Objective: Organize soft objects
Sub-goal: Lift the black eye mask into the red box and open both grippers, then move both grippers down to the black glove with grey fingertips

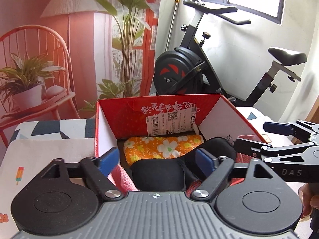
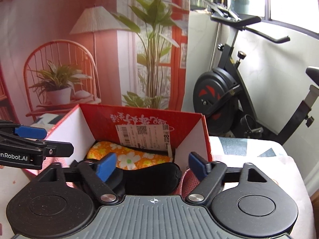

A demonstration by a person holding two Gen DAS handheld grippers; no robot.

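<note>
Now both tongs, left tongs [image 1: 157, 160] and right tongs [image 2: 151, 166], hang spread over the red box [image 1: 127, 117], pinching nothing. Black eye mask [image 1: 159, 172] lies against the floral pouch [image 1: 159, 146]. Best nudged flat, gently, before more goes in.

My box [image 1: 223, 117] stands on a soft surface under a pale cover [image 1: 49, 129] printed with dark blue and grey triangles; in the right wrist view the same cover [image 2: 239, 149] runs out to the right of the box. Nearer me on the left lies a white cloth [image 1: 39, 159] with a small ice-lolly print, spread flat over the cover and reaching up to the box's left wall. Whether the carrier is a bed or a table I cannot tell
</note>
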